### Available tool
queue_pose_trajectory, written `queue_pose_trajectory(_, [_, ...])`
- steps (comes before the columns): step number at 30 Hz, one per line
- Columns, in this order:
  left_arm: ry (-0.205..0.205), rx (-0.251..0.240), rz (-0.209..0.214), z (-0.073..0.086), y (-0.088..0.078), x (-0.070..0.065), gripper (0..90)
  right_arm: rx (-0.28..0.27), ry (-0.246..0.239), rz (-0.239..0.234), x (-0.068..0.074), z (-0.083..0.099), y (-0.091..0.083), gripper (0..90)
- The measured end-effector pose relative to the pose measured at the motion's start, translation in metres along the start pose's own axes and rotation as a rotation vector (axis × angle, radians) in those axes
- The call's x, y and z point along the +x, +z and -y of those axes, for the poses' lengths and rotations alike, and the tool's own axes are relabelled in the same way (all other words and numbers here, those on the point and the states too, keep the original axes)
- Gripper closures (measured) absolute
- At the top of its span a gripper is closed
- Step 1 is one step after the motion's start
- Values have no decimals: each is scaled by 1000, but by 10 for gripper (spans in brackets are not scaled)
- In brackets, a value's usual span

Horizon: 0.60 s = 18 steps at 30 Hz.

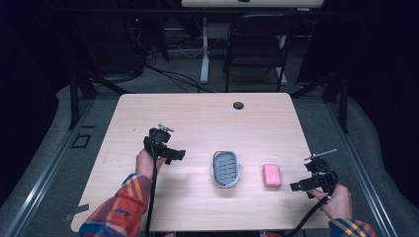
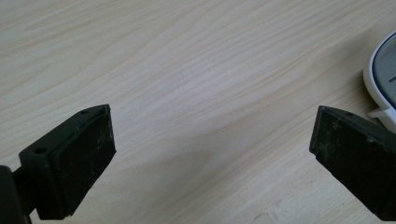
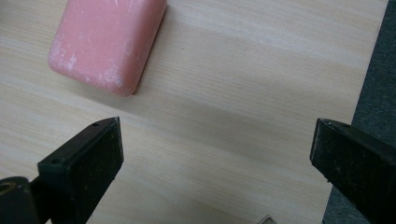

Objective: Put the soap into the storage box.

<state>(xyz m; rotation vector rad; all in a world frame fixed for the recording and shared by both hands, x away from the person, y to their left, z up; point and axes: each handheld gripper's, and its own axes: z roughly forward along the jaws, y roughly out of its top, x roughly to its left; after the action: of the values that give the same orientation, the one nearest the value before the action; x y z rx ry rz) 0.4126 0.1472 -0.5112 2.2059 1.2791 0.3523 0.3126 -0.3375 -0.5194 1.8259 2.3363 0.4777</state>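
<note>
Two grippers, left [image 1: 170, 153] and right [image 1: 302, 185], jaws wide and empty, flank one soap dish [image 1: 226, 169] and one pink soap [image 1: 272, 175].

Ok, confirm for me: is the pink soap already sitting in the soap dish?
No, the pink soap lies on the bare table, apart from the soap dish and to its right.

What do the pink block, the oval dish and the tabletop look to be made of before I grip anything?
Pink block: likely bar soap, matte and waxy-looking, with rounded edges and whitish scuffs. Oval dish: probably plastic, with a smooth white rim and a grey slotted insert; I cannot rule out metal. Table: pale wood grain, smooth with a low sheen, possibly laminate rather than solid wood.
</note>
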Motion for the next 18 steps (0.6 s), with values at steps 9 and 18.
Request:
queue_pose_trajectory(9, [2, -3, -2, 0, -1, -1, 0, 5, 10, -1, 3, -1, 0, 27])
queue_pose_trajectory(18, [5, -2, -4, 0, -1, -1, 0, 9, 12, 7, 8, -3, -2, 33])
